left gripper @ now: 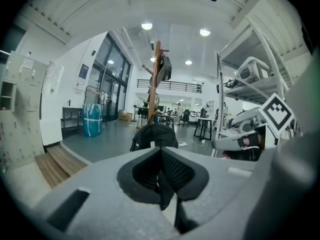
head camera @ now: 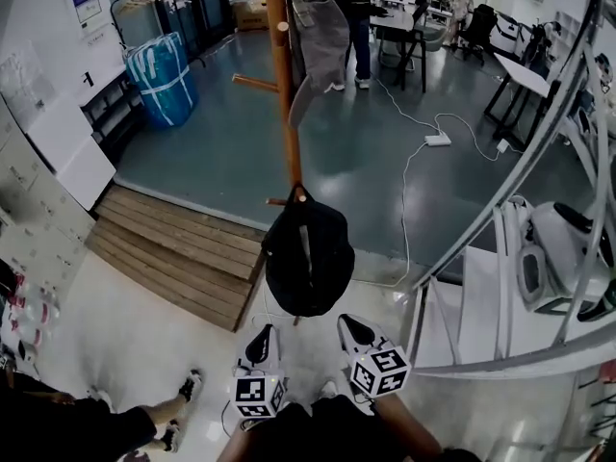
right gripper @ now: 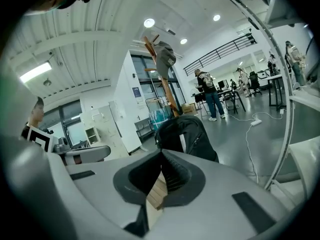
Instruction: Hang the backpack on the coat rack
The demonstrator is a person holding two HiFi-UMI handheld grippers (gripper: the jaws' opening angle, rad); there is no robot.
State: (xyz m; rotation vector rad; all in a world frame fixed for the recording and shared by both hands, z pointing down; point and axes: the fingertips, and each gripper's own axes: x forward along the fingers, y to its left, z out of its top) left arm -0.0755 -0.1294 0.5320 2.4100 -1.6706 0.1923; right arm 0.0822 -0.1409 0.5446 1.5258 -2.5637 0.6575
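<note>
Looking down in the head view: your left gripper (head camera: 261, 343) and right gripper (head camera: 355, 329) sit side by side at lower centre. Both have their jaws pressed together with nothing in them. The tips point toward the backpack (head camera: 308, 253), and neither touches it. The backpack is black and rounded, and hangs mid-frame by its top loop from a low peg of the coat rack (head camera: 279, 75). A grey garment (head camera: 322, 32) hangs higher on the same pole, at upper centre.

Left gripper view: the left gripper (left gripper: 161, 156) jaws meet in a closed seam at lower centre, with nothing between the pads. The backpack (left gripper: 154, 136) shows just above them in the frame, dark, against the rack's pole (left gripper: 157, 79). Your right gripper (left gripper: 240, 141) is at mid-right.

Right gripper view: the right gripper (right gripper: 161, 159) is likewise clamped together and empty. The backpack (right gripper: 185, 134) sits just above centre on the leaning pole (right gripper: 164, 86), a pale strip running down its black front. The left gripper (right gripper: 85, 154) is at mid-left.
</note>
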